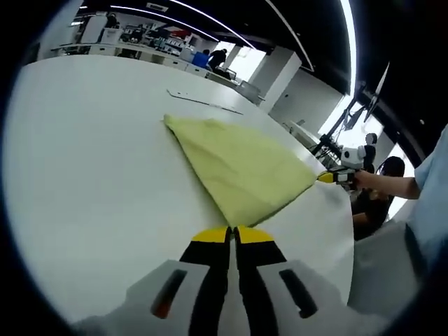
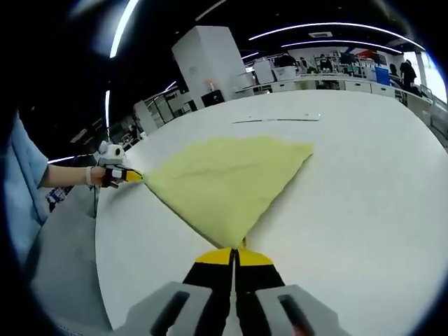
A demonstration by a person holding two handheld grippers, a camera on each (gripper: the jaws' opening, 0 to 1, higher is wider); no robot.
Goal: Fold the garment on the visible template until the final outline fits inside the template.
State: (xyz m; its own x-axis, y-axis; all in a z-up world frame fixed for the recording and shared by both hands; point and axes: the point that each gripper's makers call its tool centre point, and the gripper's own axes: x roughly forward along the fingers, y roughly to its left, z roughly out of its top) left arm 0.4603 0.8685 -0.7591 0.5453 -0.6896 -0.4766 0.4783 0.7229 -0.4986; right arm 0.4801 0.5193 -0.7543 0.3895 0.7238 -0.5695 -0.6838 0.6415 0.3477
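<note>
Each tool is pressed together on a corner of the cloth (image 1: 241,171). In the left gripper view the left tool (image 1: 232,232) pinches the near corner right at its tips, and the right tool (image 1: 329,178) shows off to the right, clamped on the other near corner. In the right gripper view the right tool (image 2: 234,253) grips the corner just ahead of its tips, with the left tool (image 2: 133,176) far out to the left on its own corner.

The cloth lies spread ahead of both tools on the white surface (image 1: 91,182), its far corner well beyond them. A thin line (image 2: 276,120), likely the template edge, sits past that far corner.

Risks, as I judge them: both grips are only at the very corner tips, so a sharp tug could slip the fabric free. Uneven lifting would skew the fold, leaving the outline outside the template. Dragging could shift the whole cloth.

No containers are in view.
</note>
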